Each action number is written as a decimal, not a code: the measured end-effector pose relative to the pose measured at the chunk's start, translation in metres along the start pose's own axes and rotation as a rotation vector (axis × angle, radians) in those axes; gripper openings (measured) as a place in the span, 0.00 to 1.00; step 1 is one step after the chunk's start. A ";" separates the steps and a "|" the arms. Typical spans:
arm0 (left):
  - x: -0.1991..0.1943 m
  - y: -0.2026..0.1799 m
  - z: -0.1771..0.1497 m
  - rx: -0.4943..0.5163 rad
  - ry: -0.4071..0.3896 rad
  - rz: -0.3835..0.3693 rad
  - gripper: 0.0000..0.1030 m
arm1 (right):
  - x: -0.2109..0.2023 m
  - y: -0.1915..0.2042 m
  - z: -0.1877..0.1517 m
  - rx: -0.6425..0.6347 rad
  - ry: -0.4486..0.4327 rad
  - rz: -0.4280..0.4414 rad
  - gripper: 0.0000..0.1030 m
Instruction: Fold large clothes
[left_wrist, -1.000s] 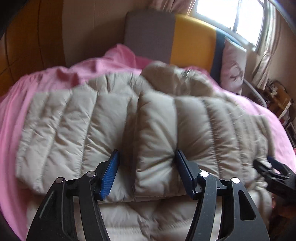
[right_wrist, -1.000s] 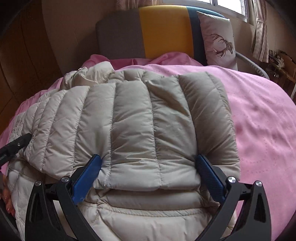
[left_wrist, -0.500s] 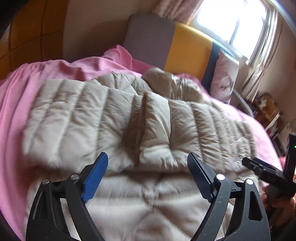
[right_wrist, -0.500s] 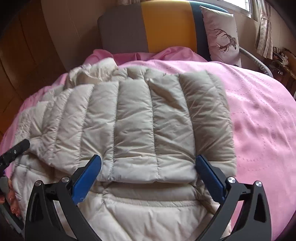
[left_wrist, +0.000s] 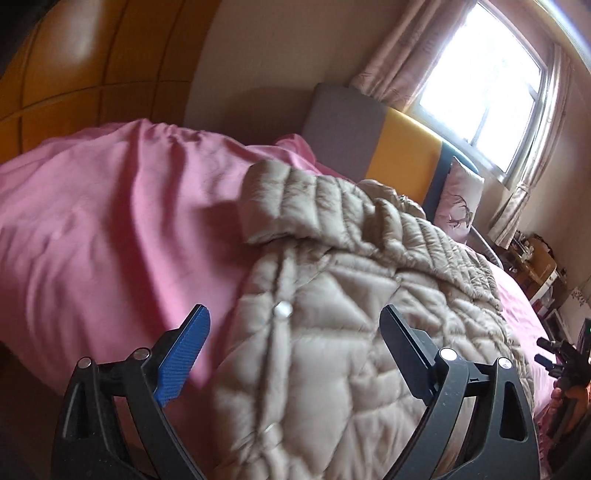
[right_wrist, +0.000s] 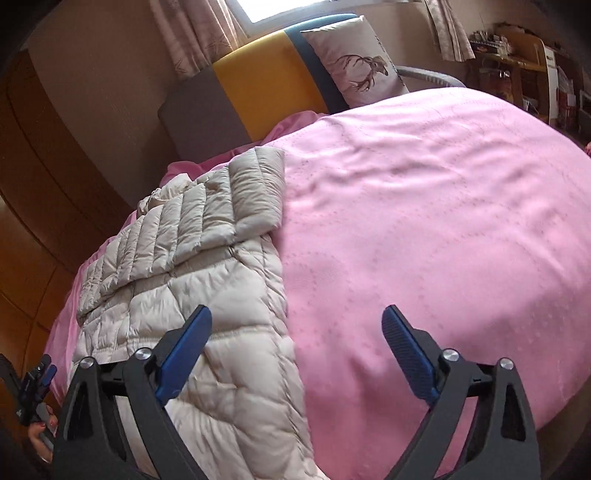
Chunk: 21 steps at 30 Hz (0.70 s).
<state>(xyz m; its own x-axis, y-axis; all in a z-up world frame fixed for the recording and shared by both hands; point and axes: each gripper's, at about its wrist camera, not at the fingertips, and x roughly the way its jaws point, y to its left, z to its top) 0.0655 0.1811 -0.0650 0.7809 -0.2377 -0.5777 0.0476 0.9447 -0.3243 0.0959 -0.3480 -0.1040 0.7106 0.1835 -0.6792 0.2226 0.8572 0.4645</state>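
Note:
A beige quilted puffer jacket (left_wrist: 332, 314) lies on a pink bed, its sleeves folded across the upper body (right_wrist: 221, 206). My left gripper (left_wrist: 295, 332) is open and empty, over the jacket's lower left edge. My right gripper (right_wrist: 295, 332) is open and empty, over the jacket's lower right edge (right_wrist: 258, 332) and the pink cover. The right gripper also shows at the far right of the left wrist view (left_wrist: 554, 354), and the left gripper at the far left of the right wrist view (right_wrist: 33, 380).
The pink bed cover (right_wrist: 424, 221) spreads to the right of the jacket and to its left (left_wrist: 110, 240). A grey, yellow and blue headboard (right_wrist: 258, 85) and a deer-print pillow (right_wrist: 358, 70) stand at the far end. Cluttered shelves (right_wrist: 517, 59) are at the right.
Both grippers have drawn back from the folded sleeves toward the jacket's hem and swung outward, left to the left side, right to the right side. Both stay open.

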 end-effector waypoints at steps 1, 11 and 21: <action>-0.001 0.008 -0.005 -0.014 0.015 0.000 0.89 | -0.005 -0.008 -0.008 0.012 0.005 0.026 0.74; 0.001 0.046 -0.070 -0.161 0.262 -0.185 0.78 | -0.009 -0.018 -0.070 0.037 0.161 0.236 0.68; 0.012 0.035 -0.109 -0.198 0.483 -0.370 0.78 | -0.003 -0.020 -0.097 0.126 0.330 0.418 0.69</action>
<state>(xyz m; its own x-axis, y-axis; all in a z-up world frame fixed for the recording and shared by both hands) 0.0088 0.1866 -0.1647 0.3635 -0.6588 -0.6587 0.1079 0.7321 -0.6726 0.0249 -0.3195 -0.1662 0.5133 0.6546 -0.5550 0.0586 0.6185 0.7836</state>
